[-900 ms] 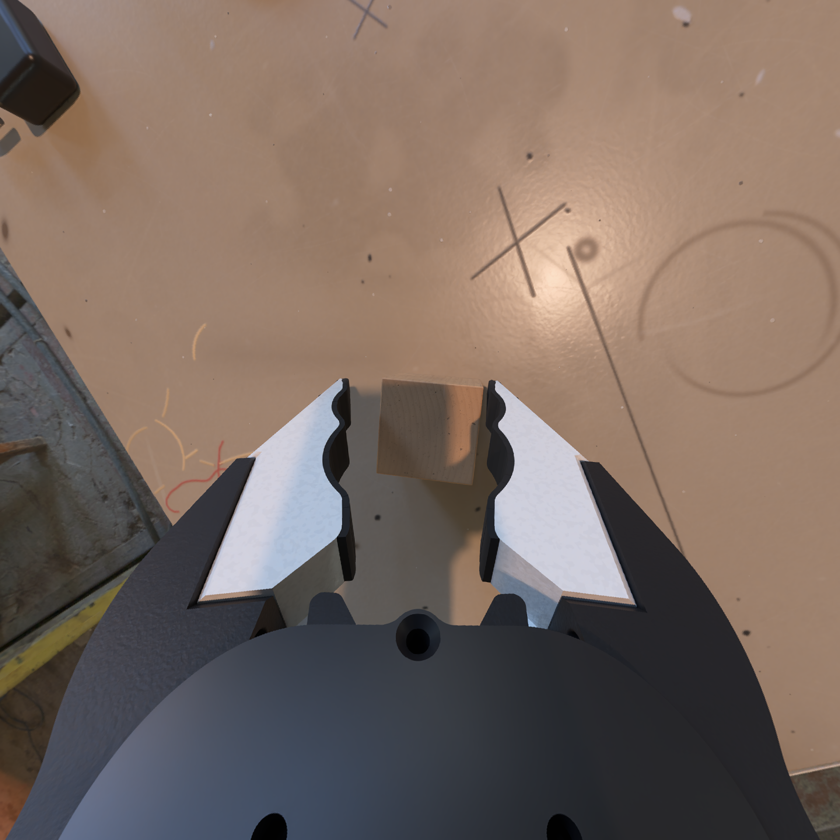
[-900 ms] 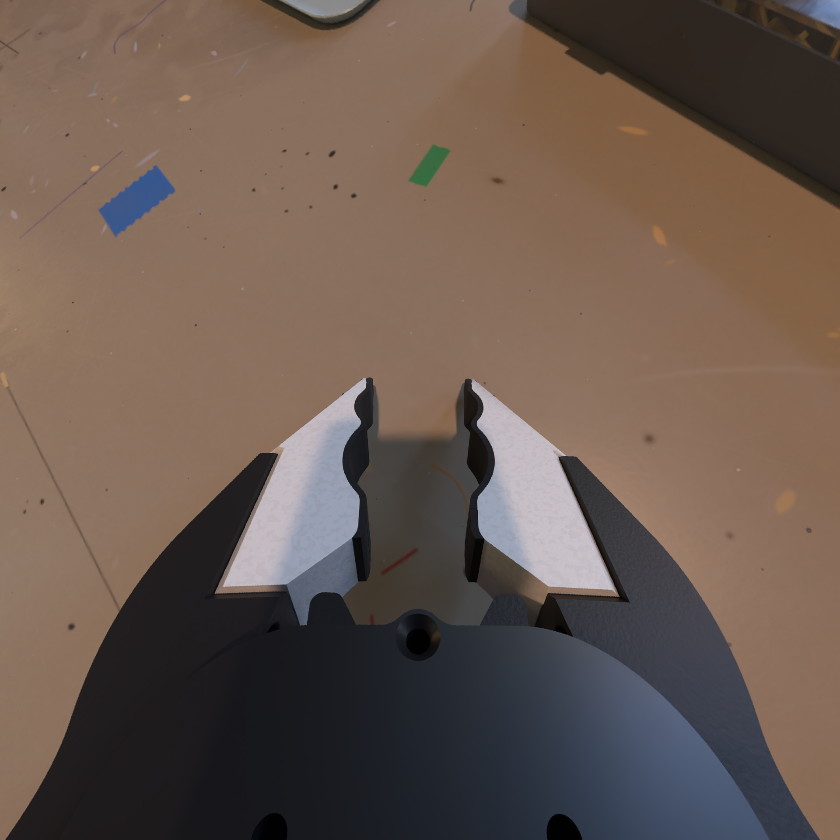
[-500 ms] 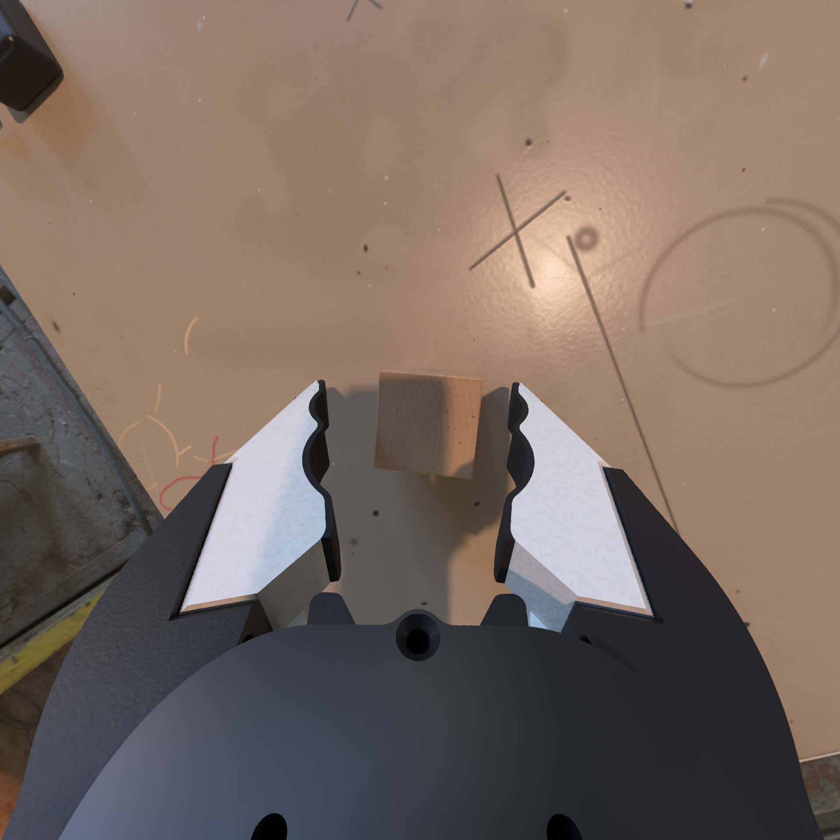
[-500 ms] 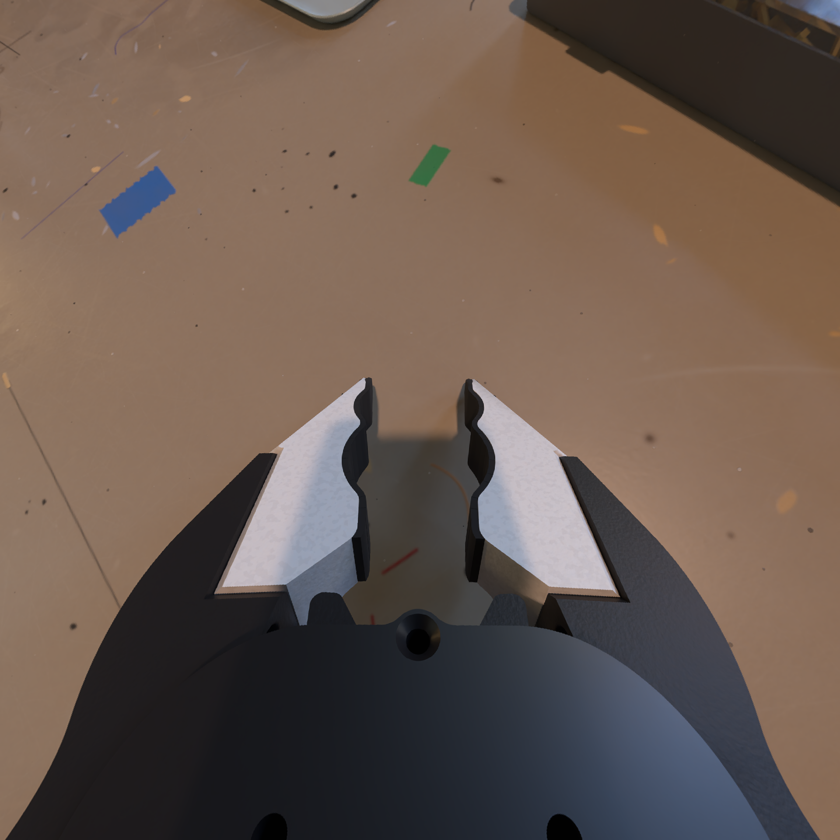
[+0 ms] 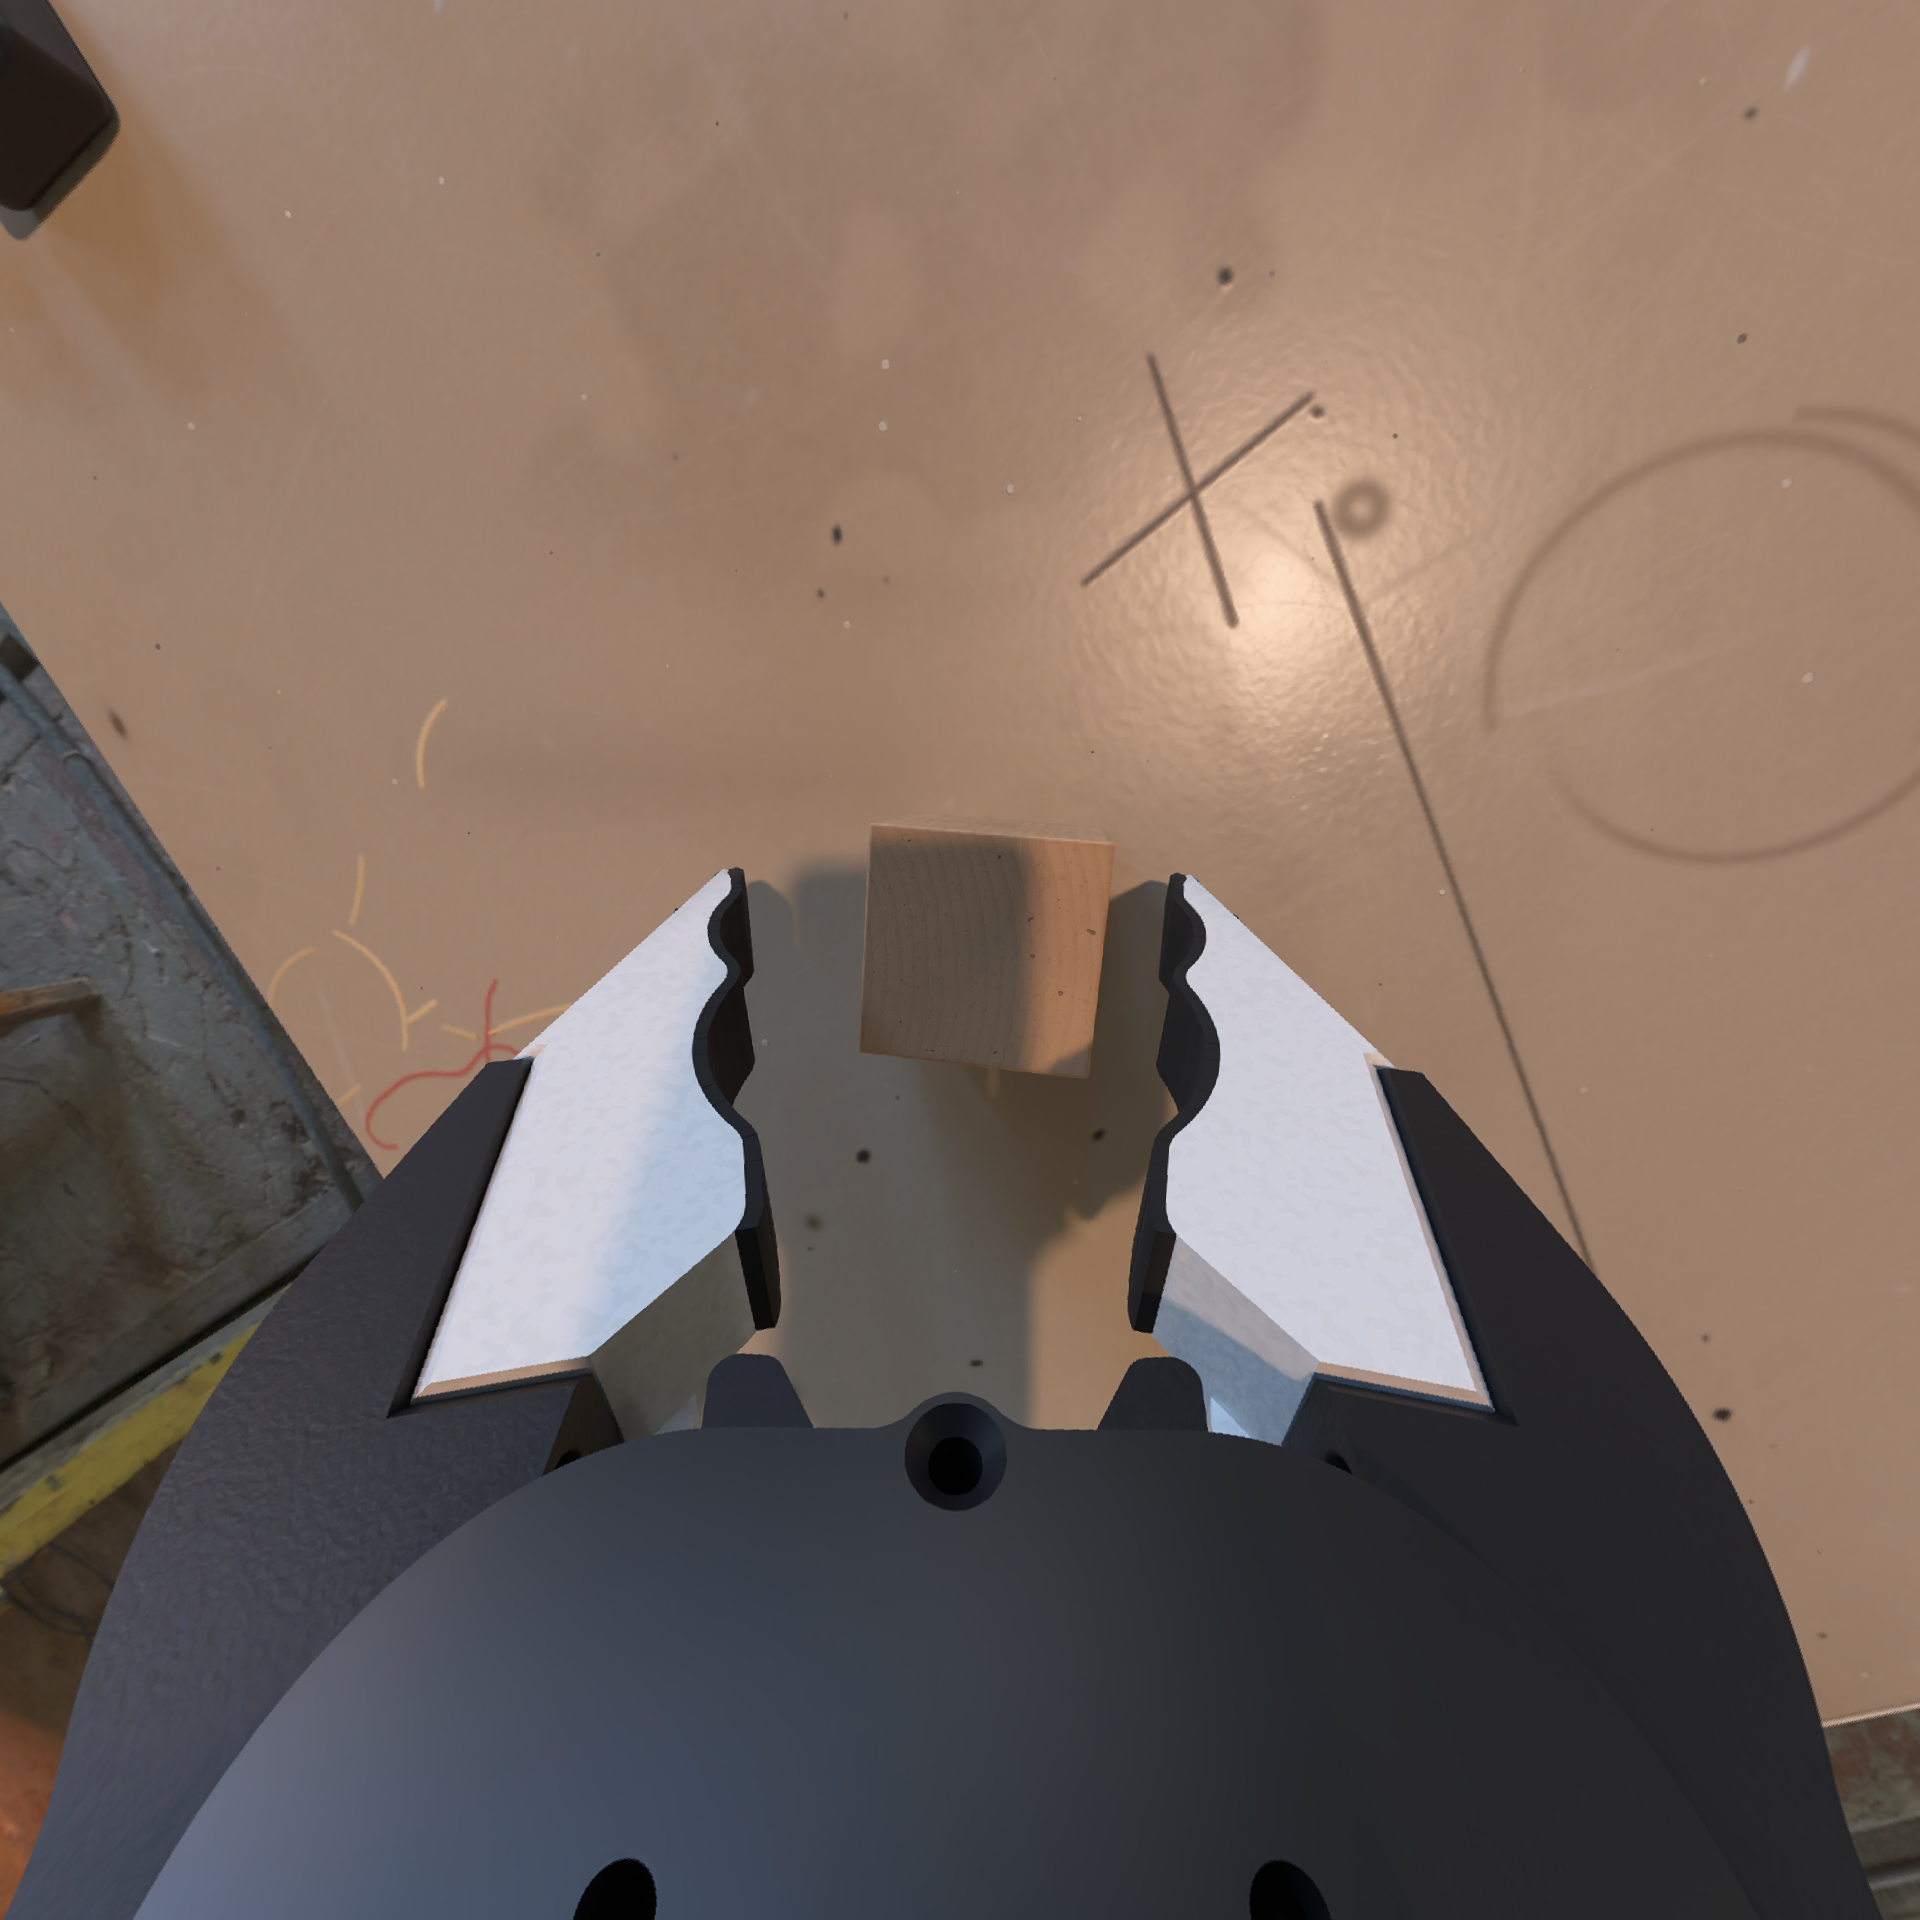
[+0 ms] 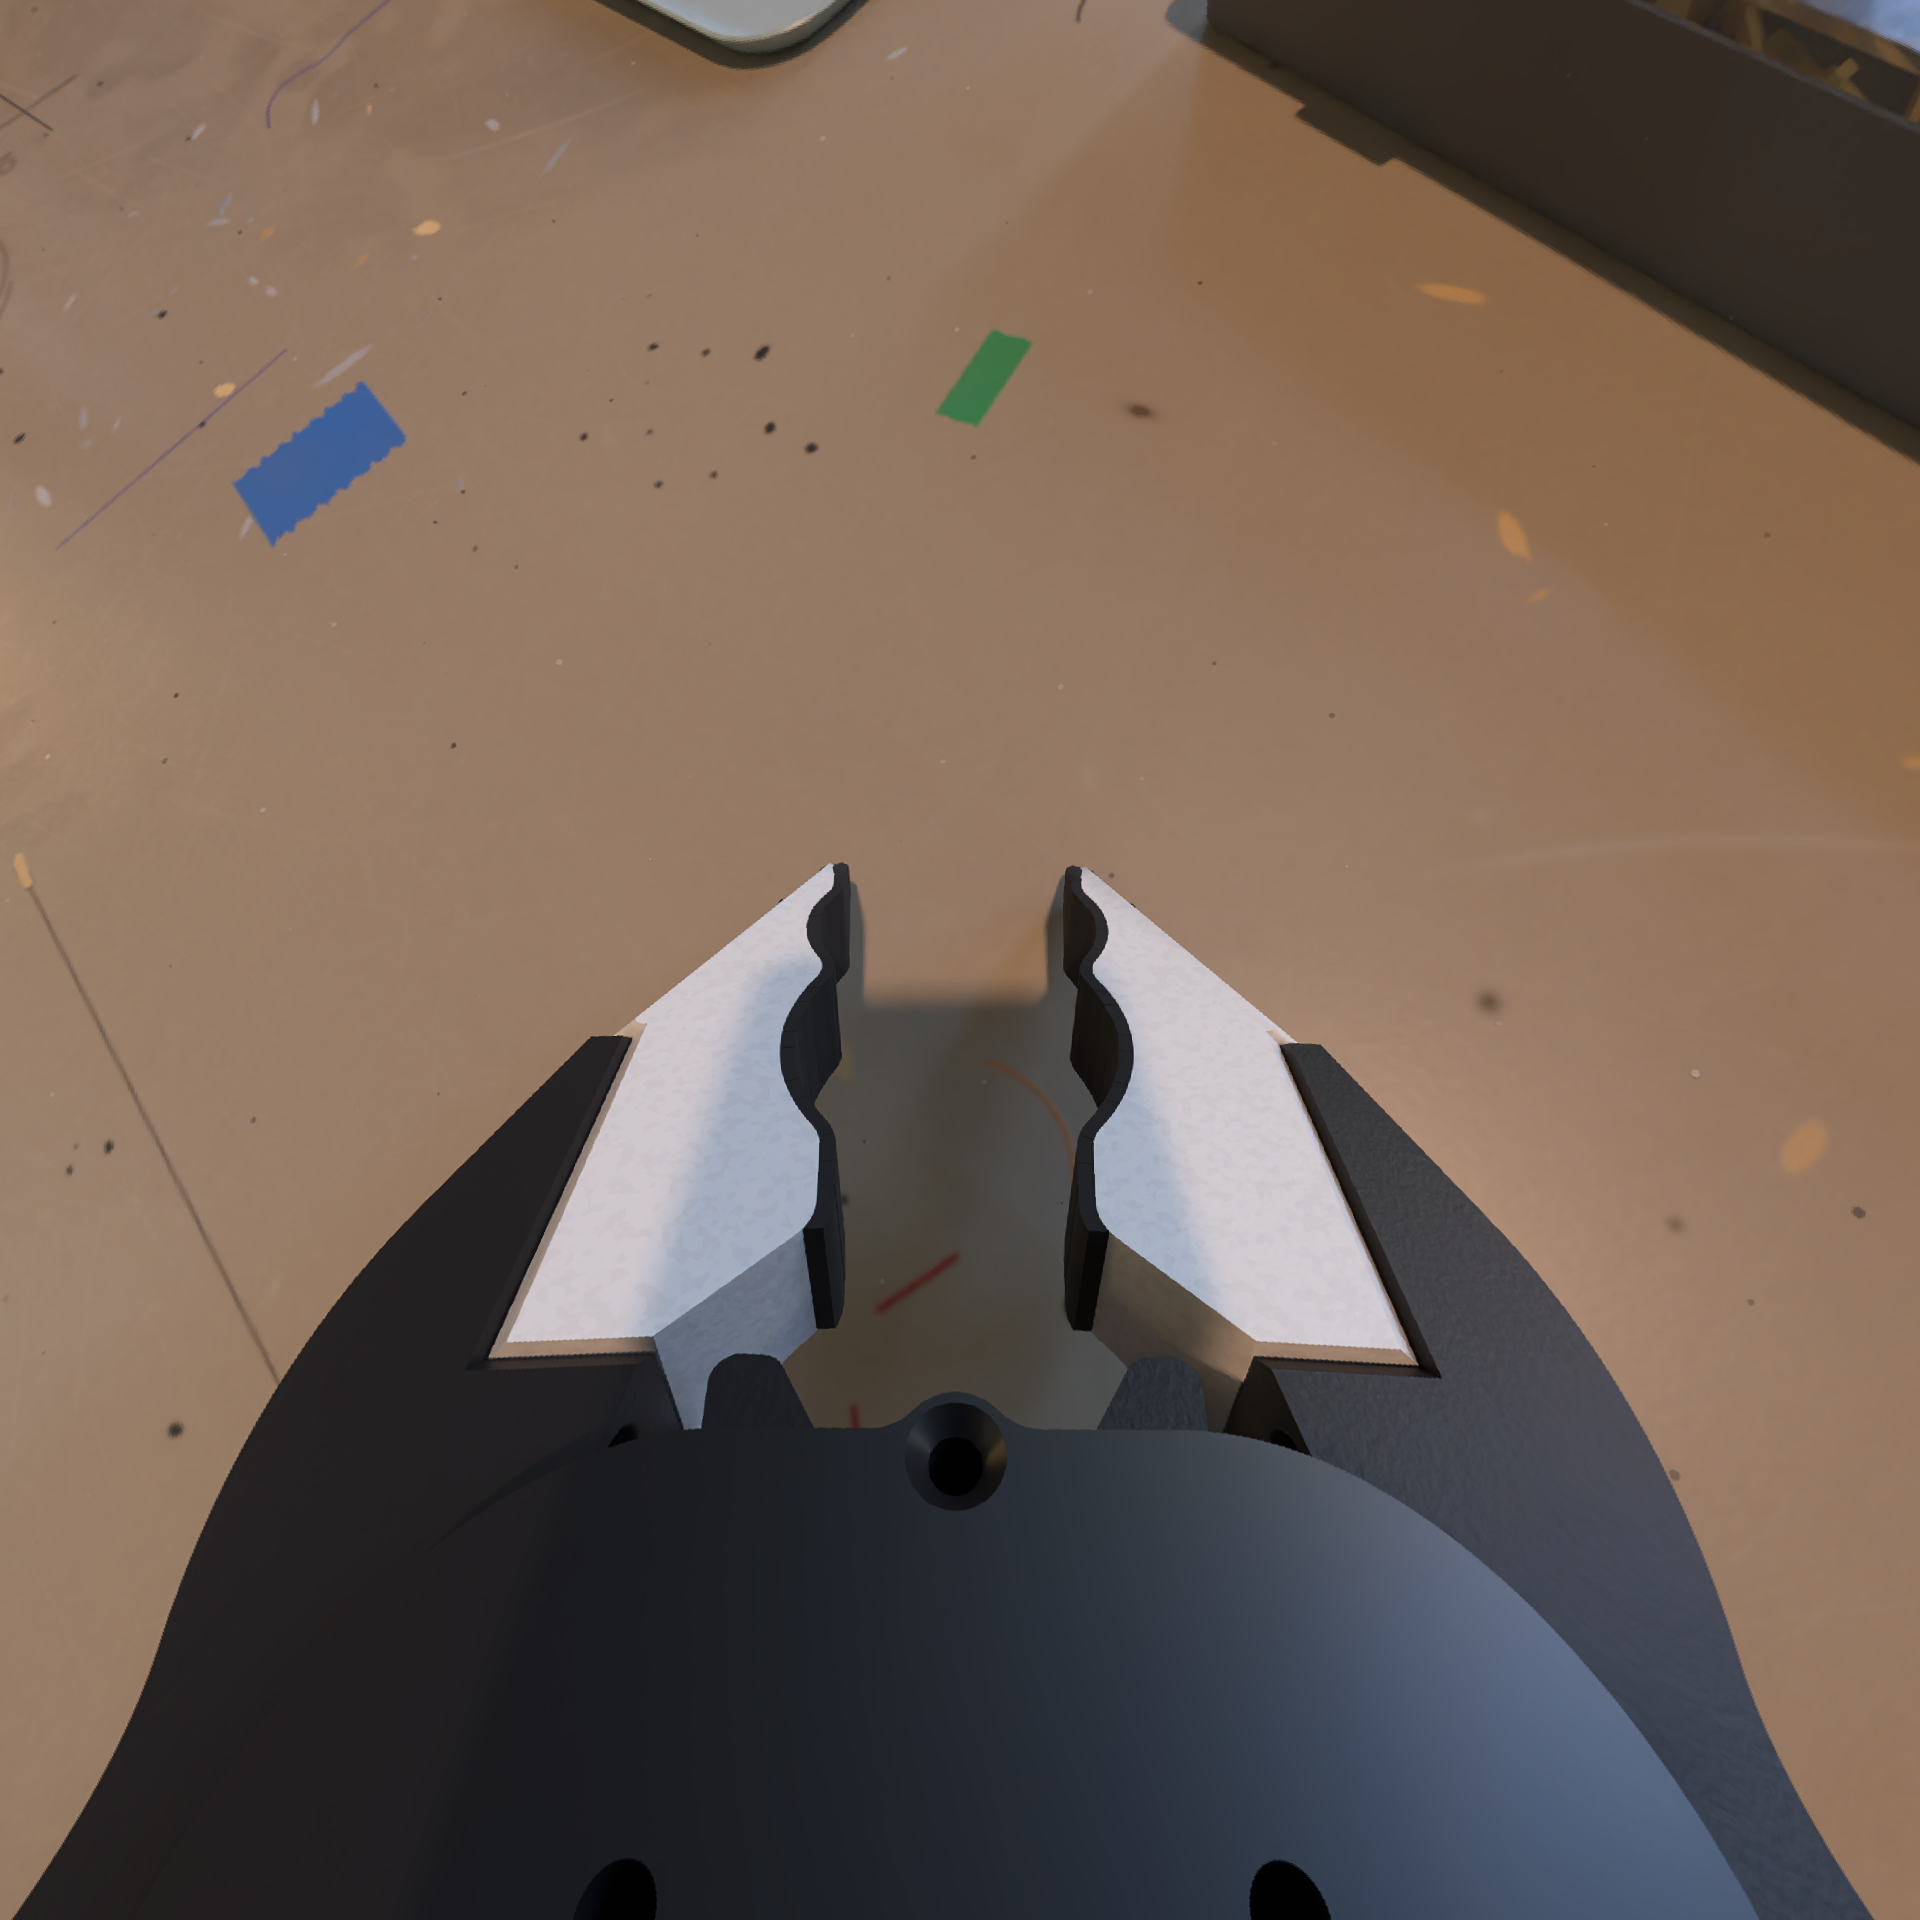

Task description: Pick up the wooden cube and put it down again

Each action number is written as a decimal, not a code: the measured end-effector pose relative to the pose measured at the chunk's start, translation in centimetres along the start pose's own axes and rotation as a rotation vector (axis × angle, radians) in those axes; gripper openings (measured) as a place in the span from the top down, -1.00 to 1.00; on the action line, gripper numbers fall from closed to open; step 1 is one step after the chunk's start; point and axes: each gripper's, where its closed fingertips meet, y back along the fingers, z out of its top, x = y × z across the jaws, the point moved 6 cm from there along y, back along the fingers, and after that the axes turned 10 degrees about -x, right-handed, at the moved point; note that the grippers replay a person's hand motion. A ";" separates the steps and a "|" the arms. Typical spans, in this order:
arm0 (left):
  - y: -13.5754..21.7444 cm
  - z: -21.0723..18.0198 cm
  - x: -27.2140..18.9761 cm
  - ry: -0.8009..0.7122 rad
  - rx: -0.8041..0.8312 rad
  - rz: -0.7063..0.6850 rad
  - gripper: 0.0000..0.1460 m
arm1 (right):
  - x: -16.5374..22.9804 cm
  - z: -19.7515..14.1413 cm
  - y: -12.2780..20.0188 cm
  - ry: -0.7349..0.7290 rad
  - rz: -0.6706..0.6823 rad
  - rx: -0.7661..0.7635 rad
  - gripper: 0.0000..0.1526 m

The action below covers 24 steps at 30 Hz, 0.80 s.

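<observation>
The wooden cube [image 5: 985, 948] rests on the tan tabletop [image 5: 727, 416], seen in the left wrist view. My left gripper [image 5: 956, 883] is open and straddles it from above, with clear gaps between both fingers and the cube's sides. My right gripper [image 6: 956, 873] is open and empty above bare tabletop; the cube does not show in the right wrist view.
The table's left edge drops to a grey floor [image 5: 114, 1091] with a yellow stripe. A dark object [image 5: 47, 114] sits at the far left corner. A dark bin [image 6: 1662, 177], a white object [image 6: 748, 16], blue tape [image 6: 317, 462] and green tape [image 6: 984, 377] lie ahead of the right gripper.
My left gripper's fingers have spread apart, letting go of the cube, which stays on the table. The right gripper has not moved.
</observation>
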 end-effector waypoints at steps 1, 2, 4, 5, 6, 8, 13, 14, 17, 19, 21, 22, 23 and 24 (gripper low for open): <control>0.0 0.0 0.0 0.000 0.001 0.001 -0.09 | 0.0 0.0 0.0 0.000 0.000 0.000 0.46; 0.1 0.0 0.0 0.000 0.001 0.002 -0.09 | 0.0 0.0 0.0 0.000 0.001 0.000 0.46; 0.2 0.0 0.1 0.001 0.001 0.008 -0.09 | 0.0 0.0 0.0 -0.001 0.002 0.000 0.46; 0.3 -0.1 0.2 0.001 0.001 0.010 -0.09 | 0.0 0.0 0.0 -0.002 0.003 0.000 0.46; 0.4 -0.1 0.3 0.002 0.000 0.014 -0.09 | 0.0 0.0 0.0 -0.002 0.004 0.000 0.45; 0.7 -0.3 0.6 0.004 0.002 0.025 -0.08 | 0.0 0.0 0.0 -0.004 0.005 0.000 0.45; 2.0 -0.5 1.4 -0.002 0.007 0.082 -0.09 | 0.0 0.0 0.1 -0.007 0.007 -0.001 0.45; 2.2 -0.4 1.4 -0.013 0.012 0.099 -0.07 | 0.0 0.0 0.1 -0.009 0.007 -0.002 0.46; 2.5 -0.3 1.0 -0.033 -0.004 0.076 0.07 | -0.1 0.0 0.0 -0.013 0.003 -0.002 0.47; 2.3 -0.3 0.6 -0.046 -0.002 0.044 0.11 | -0.1 0.0 0.0 -0.015 0.000 -0.002 0.48; 1.9 -0.4 0.0 -0.064 0.010 0.005 0.13 | -0.2 0.0 0.0 -0.018 -0.004 -0.002 0.49; 1.7 -0.5 -0.3 -0.071 0.013 -0.012 0.13 | -0.2 0.0 0.0 -0.020 -0.005 -0.002 0.49; 1.5 -0.5 -0.5 -0.075 0.017 -0.027 0.13 | -0.2 0.0 0.0 -0.020 -0.006 -0.002 0.50; 1.3 -0.6 -0.6 -0.078 0.020 -0.038 0.14 | -0.2 0.0 0.0 -0.020 -0.007 -0.002 0.50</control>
